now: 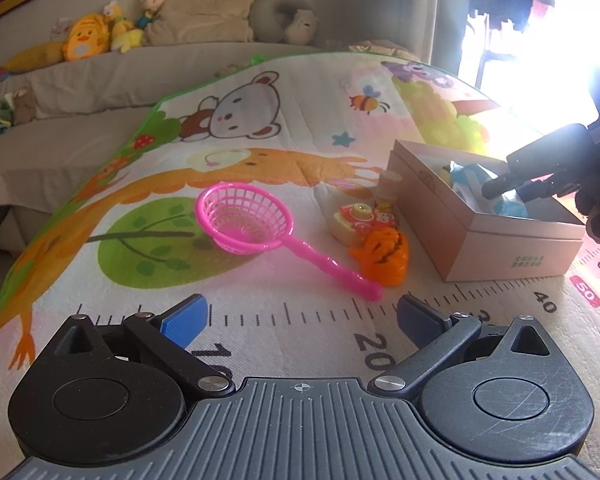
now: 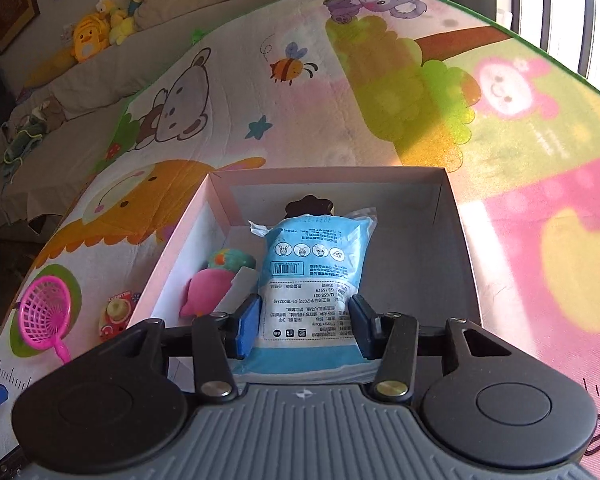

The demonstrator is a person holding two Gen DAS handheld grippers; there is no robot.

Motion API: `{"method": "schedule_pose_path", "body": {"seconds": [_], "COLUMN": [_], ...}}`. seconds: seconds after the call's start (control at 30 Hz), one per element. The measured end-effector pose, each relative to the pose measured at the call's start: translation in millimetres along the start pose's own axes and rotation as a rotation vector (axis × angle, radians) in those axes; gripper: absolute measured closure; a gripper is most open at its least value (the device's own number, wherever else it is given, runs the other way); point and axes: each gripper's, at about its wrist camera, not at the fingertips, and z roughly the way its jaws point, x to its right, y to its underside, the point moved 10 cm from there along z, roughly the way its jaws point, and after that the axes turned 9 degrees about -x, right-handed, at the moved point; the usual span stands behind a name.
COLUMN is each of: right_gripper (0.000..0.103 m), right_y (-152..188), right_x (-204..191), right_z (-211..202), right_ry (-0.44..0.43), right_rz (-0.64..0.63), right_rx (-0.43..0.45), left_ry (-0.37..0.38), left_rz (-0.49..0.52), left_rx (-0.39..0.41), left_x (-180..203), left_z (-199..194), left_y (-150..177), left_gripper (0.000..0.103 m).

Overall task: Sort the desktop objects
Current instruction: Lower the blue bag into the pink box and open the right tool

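My left gripper (image 1: 300,320) is open and empty, low over the play mat, just short of a pink toy strainer (image 1: 246,218). An orange toy (image 1: 384,256) and a small toy camera (image 1: 360,220) lie beside a cardboard box (image 1: 496,248). My right gripper (image 2: 306,326) hangs over the box (image 2: 220,190); its pads sit on both sides of a blue packet (image 2: 312,264) that lies partly in the box. A pink and green plush toy (image 2: 216,280) and a dark brown item (image 2: 308,205) are in the box too. The right gripper also shows in the left wrist view (image 1: 500,188).
A cartoon play mat (image 1: 260,128) with a printed ruler covers the surface. A grey sofa (image 1: 80,92) with plush toys and cushions stands behind it. A small beige jar (image 1: 388,188) stands against the box. Bright window glare fills the right side.
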Motion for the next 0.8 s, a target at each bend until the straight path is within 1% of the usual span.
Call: {"method": "schedule_pose_path", "body": {"seconds": [0.1, 0.13, 0.2, 0.27, 0.37, 0.47, 0.5, 0.57, 0.6, 0.63, 0.7, 0.8], "right_gripper": [0.057, 0.058, 0.058, 0.059, 0.059, 0.059, 0.059, 0.063, 0.063, 0.064, 0.067, 0.067], "right_y": [-8, -14, -25, -34, -34, -30, -30, -26, -24, -23, -22, -21], "right_x": [7, 12, 20, 26, 22, 14, 12, 9, 6, 1, -4, 2], "right_z": [-9, -14, -24, -28, -18, -8, -5, 7, 10, 10, 8, 7], "right_ry": [-0.029, -0.007, 0.065, 0.149, 0.201, 0.257, 0.253, 0.157, 0.115, 0.1, 0.083, 0.129], "right_rz": [0.029, 0.034, 0.017, -0.035, -0.105, -0.163, -0.166, -0.12, -0.104, -0.119, -0.144, -0.143], "right_rx": [0.017, 0.039, 0.086, 0.113, 0.1, 0.111, 0.111, 0.064, 0.058, 0.071, 0.08, 0.054], "left_ry": [0.0, -0.001, -0.002, -0.001, -0.002, -0.002, -0.002, -0.002, -0.002, -0.001, -0.001, -0.001], "left_rz": [-0.003, -0.003, -0.003, -0.001, 0.0, 0.0, -0.001, 0.0, 0.0, 0.0, -0.001, -0.002], "left_rx": [-0.002, -0.006, -0.011, -0.014, -0.013, -0.013, -0.015, -0.017, -0.016, -0.016, -0.017, -0.024], "left_x": [0, 0, 0, 1, 1, 1, 1, 1, 1, 2, 1, 2], "left_z": [0, 1, 2, 2, 2, 2, 2, 2, 2, 2, 2, 4], "left_y": [0, 0, 1, 2, 2, 2, 2, 2, 2, 2, 2, 4], "left_gripper": [0.0, 0.0, 0.0, 0.0, 0.0, 0.0, 0.0, 0.0, 0.0, 0.0, 0.0, 0.0]}}
